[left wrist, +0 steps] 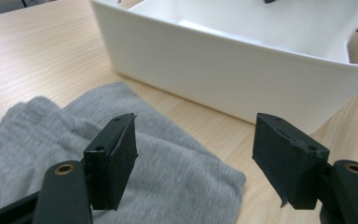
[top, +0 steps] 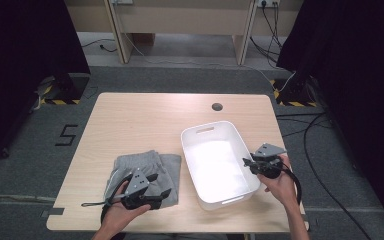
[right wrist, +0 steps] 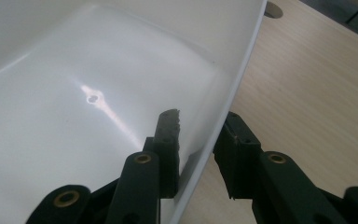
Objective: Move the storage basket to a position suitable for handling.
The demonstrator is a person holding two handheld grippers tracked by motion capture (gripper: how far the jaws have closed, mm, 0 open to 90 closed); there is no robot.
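A folded grey garment (top: 147, 167) lies on the wooden table (top: 140, 120) at the front left. My left gripper (top: 161, 185) hovers over its near right corner, open, with nothing between the jaws. In the left gripper view the left gripper (left wrist: 196, 135) points over the garment (left wrist: 168, 172) toward the white bin (left wrist: 205, 70). The empty white plastic bin (top: 211, 125) stands right of the garment. My right gripper (top: 246, 163) is shut on the bin's right wall; in the right gripper view the right gripper (right wrist: 200, 123) has one jaw inside the bin wall (right wrist: 98, 70) and one outside.
A round cable hole (top: 217, 106) sits near the table's far edge. Bare tabletop lies behind the garment and the bin. Cables (top: 325, 150) trail on the floor to the right, and dark curtains (top: 355, 50) hang on both sides.
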